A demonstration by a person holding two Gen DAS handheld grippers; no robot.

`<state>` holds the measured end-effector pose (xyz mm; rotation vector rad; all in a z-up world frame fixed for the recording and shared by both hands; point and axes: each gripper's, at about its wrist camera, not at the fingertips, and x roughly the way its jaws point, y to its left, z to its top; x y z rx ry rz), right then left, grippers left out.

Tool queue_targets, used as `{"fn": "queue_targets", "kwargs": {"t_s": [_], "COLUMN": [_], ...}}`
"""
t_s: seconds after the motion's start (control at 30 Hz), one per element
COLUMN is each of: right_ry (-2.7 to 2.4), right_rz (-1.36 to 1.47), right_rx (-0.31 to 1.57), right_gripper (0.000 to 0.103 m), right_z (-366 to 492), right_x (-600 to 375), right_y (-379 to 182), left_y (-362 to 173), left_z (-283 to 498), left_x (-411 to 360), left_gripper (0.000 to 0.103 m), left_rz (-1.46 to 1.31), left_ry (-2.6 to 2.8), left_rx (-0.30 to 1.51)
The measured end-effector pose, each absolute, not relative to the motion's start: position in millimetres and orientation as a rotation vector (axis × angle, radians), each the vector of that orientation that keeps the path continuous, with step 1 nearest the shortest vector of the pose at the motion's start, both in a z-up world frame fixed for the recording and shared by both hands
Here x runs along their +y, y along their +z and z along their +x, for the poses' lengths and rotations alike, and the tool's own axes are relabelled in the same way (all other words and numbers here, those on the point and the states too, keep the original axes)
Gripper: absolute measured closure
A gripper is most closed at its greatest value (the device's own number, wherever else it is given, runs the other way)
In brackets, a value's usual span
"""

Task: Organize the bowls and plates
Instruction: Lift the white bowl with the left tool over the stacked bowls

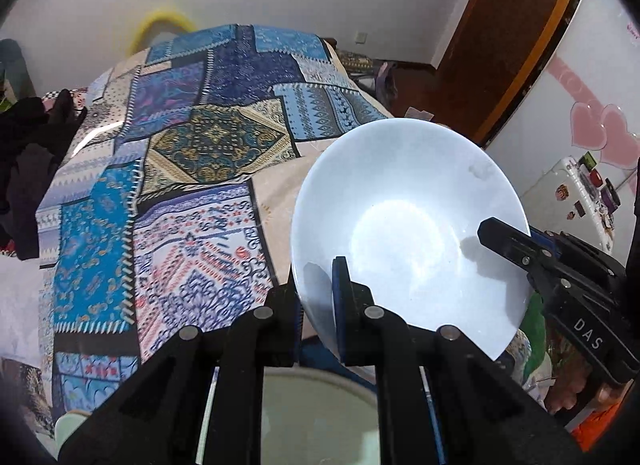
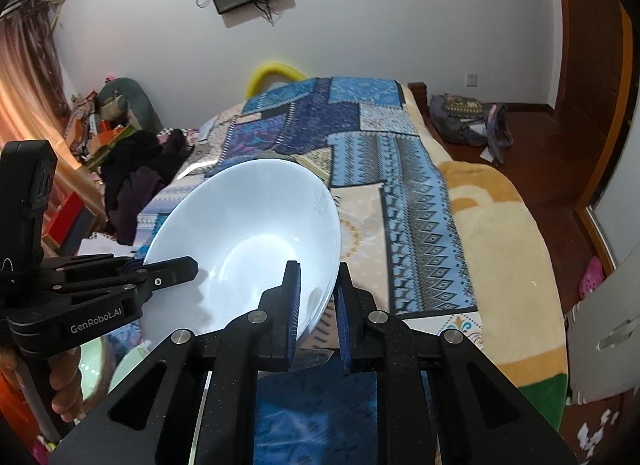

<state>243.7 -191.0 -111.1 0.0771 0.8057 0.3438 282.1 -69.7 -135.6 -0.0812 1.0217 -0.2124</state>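
Observation:
A white bowl [image 1: 404, 221] is held tilted in the air above a patterned blue cloth [image 1: 168, 169]. My left gripper [image 1: 318, 297] is shut on its near left rim, one finger inside, one outside. My right gripper [image 2: 318, 297] is shut on its right rim, and its finger [image 1: 508, 243] shows inside the bowl in the left wrist view. The same bowl [image 2: 248, 241] shows in the right wrist view, with the left gripper's finger [image 2: 172, 271] over its left rim. A pale green dish [image 1: 320, 417] lies below my left gripper, mostly hidden.
The cloth [image 2: 360, 161] covers a bed with a beige blanket [image 2: 504, 249]. Dark clothes [image 2: 136, 173] are piled at its left side. A bag [image 2: 468, 121] lies on the wooden floor at the right. A white fridge [image 1: 568, 193] stands to the right.

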Motion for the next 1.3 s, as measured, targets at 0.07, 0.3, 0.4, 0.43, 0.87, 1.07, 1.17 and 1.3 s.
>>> {"fn": "queue_targets", "kwargs": {"t_s": [0.07, 0.3, 0.4, 0.43, 0.87, 1.07, 1.17, 1.3], "right_ry": [0.356, 0.401, 0.424, 0.432, 0.557, 0.619, 0.651, 0.686], "right_rz": [0.072, 0.064, 0.057, 0.054, 0.015, -0.012, -0.027, -0.040], "right_rx": [0.794, 0.770, 0.763, 0.761, 0.756, 0.765, 0.769, 0.777], "right_gripper": [0.088, 0.088, 0.088, 0.088, 0.088, 0.088, 0.088, 0.088], "right_z": [236.7, 215.4, 207.8, 205.3, 176.6, 164.4, 158.3, 152.1], "right_x": [-184.0, -161.4, -148.9, -143.8, -84.6, -54.5, -39.0, -22.2], "right_y": [-106.5, -97.3, -94.9, -94.3, -91.4, -93.0, -95.0, -98.2], "left_y": [-129.5, -108.0, -102.5, -100.4, -88.3, -85.9, -86.0, -88.8], "left_z": [273.4, 233.9, 220.0, 213.7, 151.8, 124.1, 112.4, 97.3], "left_x": [-64.0, -36.7, -25.6, -20.3, 46.9, 77.4, 91.1, 108.5], "left_gripper": [0.091, 0.091, 0.091, 0.091, 0.091, 0.091, 0.091, 0.091], "left_rz": [-0.085, -0.109, -0.116, -0.118, -0.171, -0.200, -0.216, -0.234], "left_ry": [-0.208, -0.181, -0.166, -0.157, -0.054, 0.000, 0.024, 0.053], "left_rx": [1.011, 0.965, 0.949, 0.943, 0.909, 0.896, 0.889, 0.885]}}
